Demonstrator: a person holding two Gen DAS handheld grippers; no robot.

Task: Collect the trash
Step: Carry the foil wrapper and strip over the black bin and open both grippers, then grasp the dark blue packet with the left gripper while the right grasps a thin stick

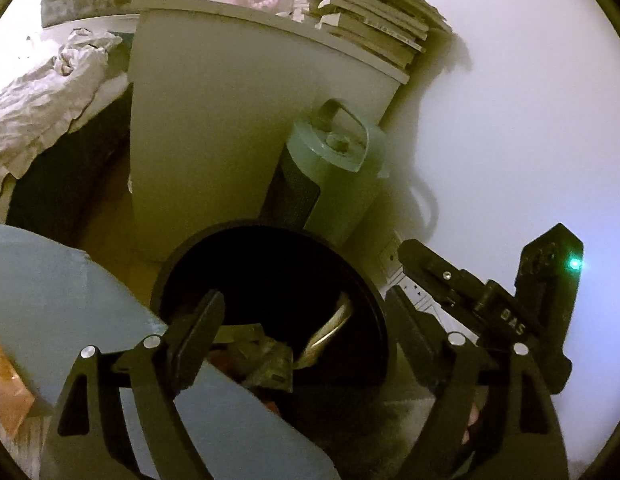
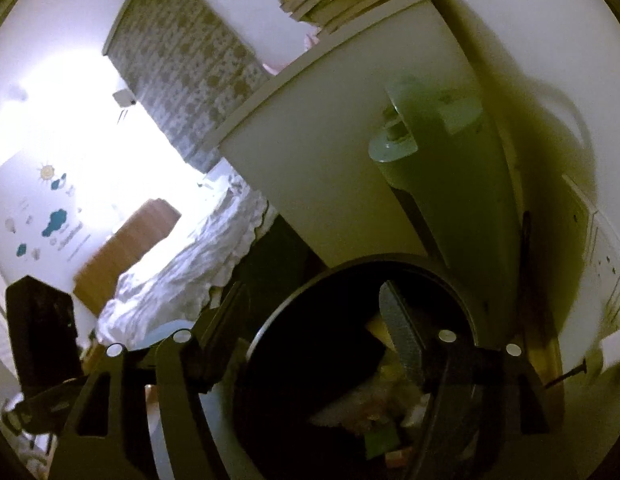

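- Bin (image 1: 269, 280): lower centre of frame, trash (image 1: 265, 356) inside.
- Cabinet (image 1: 229, 120): directly behind bin.
- Books (image 1: 370, 12): stacked on cabinet, top right.
- Bed (image 1: 37, 92): left of cabinet.
- Heater (image 1: 330, 176): between bin and cabinet.

Pale cabinet (image 1: 213, 128) topped by stacked books (image 1: 370, 12); green tower fan (image 1: 330, 176) alongside; rumpled bed sheet (image 2: 189, 264) at left; patterned blind (image 2: 189, 64) beyond.

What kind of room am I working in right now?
Most likely a bedroom, possibly a child's. A bed with rumpled white bedding sits beside a white cabinet stacked with books, and cloud and sun wall stickers show on the far wall. A black bin holds trash.
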